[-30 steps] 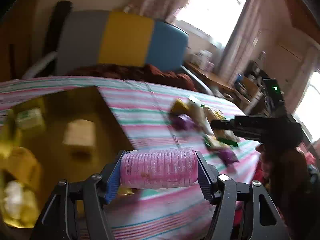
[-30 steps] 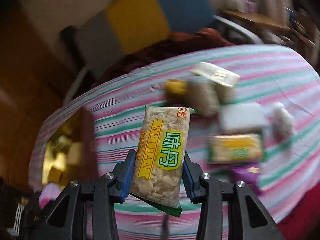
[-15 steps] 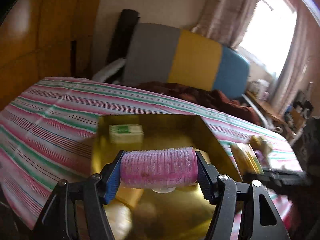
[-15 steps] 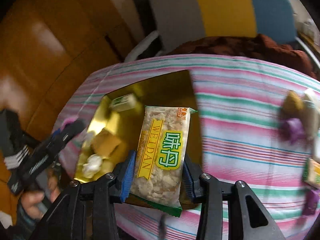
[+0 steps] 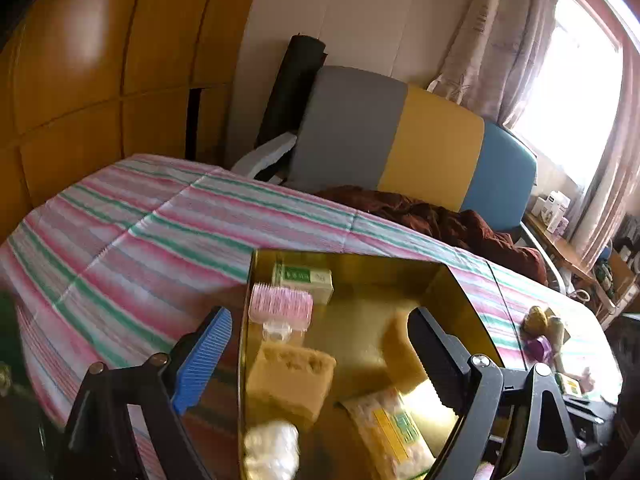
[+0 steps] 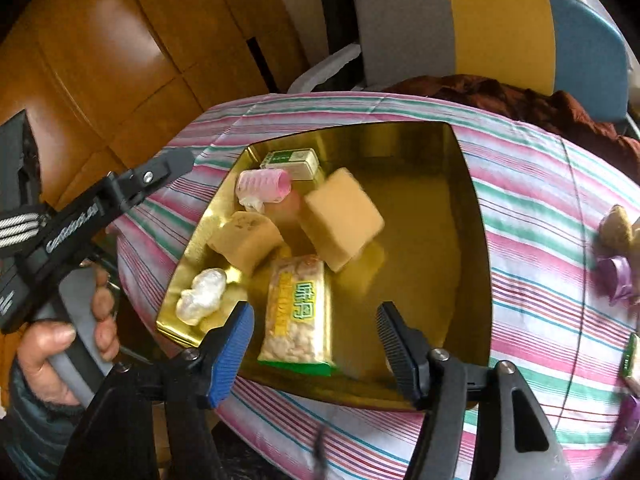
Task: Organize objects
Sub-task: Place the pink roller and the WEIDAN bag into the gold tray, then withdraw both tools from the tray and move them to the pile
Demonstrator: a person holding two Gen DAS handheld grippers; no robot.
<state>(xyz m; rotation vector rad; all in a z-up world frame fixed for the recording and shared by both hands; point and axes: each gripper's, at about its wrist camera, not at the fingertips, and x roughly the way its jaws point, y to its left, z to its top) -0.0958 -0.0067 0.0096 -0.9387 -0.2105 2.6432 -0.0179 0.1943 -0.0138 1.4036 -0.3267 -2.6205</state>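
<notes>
Both hand-held grippers, left (image 5: 320, 350) and right (image 6: 316, 334), have just been opening and hold nothing. Just past the right one lies the light, crinkly snack packet (image 6: 298, 314) in the gold tray (image 6: 472, 200); grab its long sides softly. Beyond the left one sits the soft pink hair roller (image 5: 281, 307).

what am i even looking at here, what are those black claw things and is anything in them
There is no robot here. A person holds a hand-squeezed tool in each hand, and a small camera sits on each tool, looking forward between its two fingers.

The left wrist view shows the left tool; the right wrist view shows the right tool and also the person's hand gripping the left tool's handle.

Both tools hang over a shiny gold square tray on a pink and green striped tablecloth. Both have just been opening, and nothing is between their fingers now.

In the tray lie a pink ridged hair roller, a clear snack packet with a yellow and green label, two tan sponge blocks, a green and white small box and a crinkly white wrapped lump.
</notes>
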